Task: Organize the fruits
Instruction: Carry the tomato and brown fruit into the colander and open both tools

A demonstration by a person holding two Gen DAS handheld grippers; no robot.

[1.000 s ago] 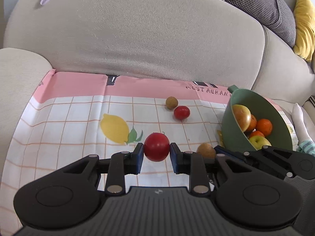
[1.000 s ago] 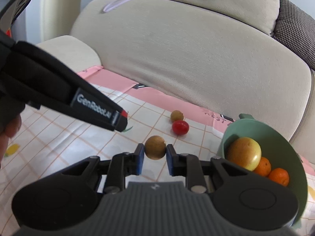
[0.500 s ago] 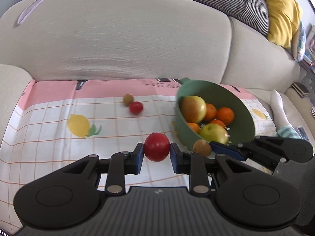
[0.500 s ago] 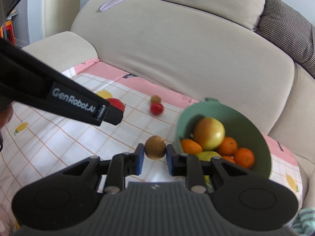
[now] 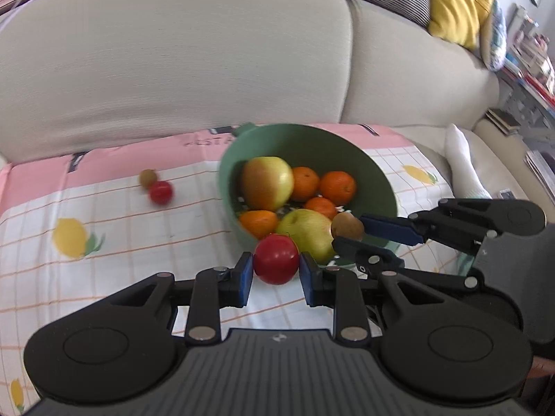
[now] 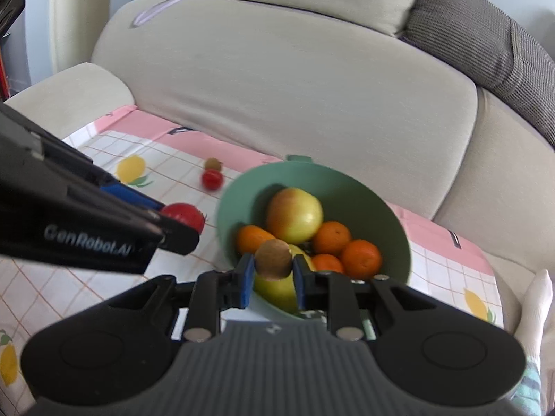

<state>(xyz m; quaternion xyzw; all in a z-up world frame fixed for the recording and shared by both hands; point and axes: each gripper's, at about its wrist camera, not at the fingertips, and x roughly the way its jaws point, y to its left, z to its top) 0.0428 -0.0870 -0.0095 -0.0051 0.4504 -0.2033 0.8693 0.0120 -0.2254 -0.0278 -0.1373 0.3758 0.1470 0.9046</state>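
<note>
My left gripper (image 5: pixel 276 274) is shut on a red tomato (image 5: pixel 276 258), held just before the near rim of the green bowl (image 5: pixel 367 170). My right gripper (image 6: pixel 272 279) is shut on a brown kiwi (image 6: pixel 273 259), held over the bowl's near rim (image 6: pixel 392 215); the kiwi also shows in the left wrist view (image 5: pixel 347 226). The bowl holds two apples and several oranges. A small red tomato (image 5: pixel 161 192) and a small brown fruit (image 5: pixel 147 177) lie on the cloth left of the bowl.
The checked cloth (image 5: pixel 104 215) with lemon prints covers the beige sofa seat. The sofa back (image 5: pixel 208 62) rises behind. A person's white sock (image 5: pixel 463 170) lies right of the bowl. Cushions sit on the sofa top at the right.
Both grippers have moved right and forward toward the bowl with their fruits held. The bowl now sits directly ahead and closer in both views.
</note>
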